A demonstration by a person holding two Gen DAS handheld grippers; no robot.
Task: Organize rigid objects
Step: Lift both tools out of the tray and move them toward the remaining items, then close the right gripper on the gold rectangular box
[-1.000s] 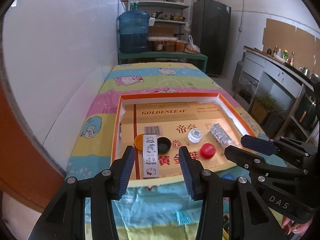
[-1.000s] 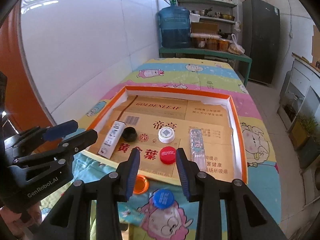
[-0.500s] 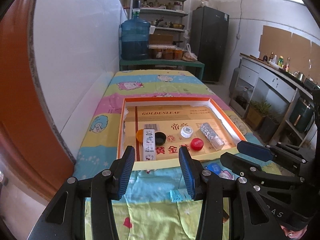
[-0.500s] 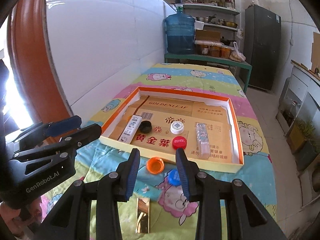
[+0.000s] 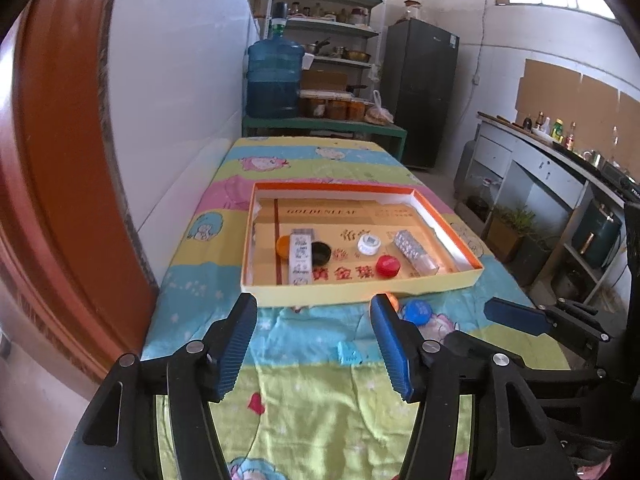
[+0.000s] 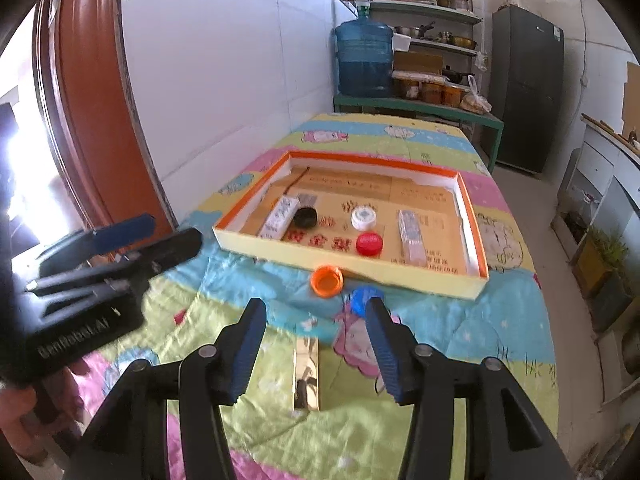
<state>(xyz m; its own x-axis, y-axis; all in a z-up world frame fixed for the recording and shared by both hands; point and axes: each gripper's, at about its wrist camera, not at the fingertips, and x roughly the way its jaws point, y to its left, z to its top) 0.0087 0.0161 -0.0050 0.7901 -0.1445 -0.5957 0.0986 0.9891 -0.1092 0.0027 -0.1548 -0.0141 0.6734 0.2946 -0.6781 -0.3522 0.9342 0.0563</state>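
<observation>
A shallow orange-rimmed box (image 5: 360, 290) (image 6: 348, 270) lies on the table. It holds a white slim box (image 5: 300, 255), a black cap (image 5: 321, 252), a white cap (image 5: 368, 243), a red cap (image 5: 387, 266), an orange cap (image 5: 282, 245) and a patterned stick box (image 5: 414, 251). In front of it lie an orange cap (image 6: 327, 280), a blue cap (image 6: 360, 298), a gold bar (image 6: 306, 374) and a small blue piece (image 5: 349, 353). My left gripper (image 5: 314, 344) is open and empty, short of the box. My right gripper (image 6: 316, 344) is open and empty above the gold bar.
The table wears a cartoon-print cloth (image 5: 320, 408) and stands against a white wall on the left. A water jug (image 5: 274, 80), shelves and a dark fridge (image 5: 424, 92) stand beyond the far end. A counter (image 5: 560, 168) runs along the right.
Both grippers have drawn back from the box and risen. The loose caps, gold bar and blue piece in front of the box have come into view. Both stay open.
</observation>
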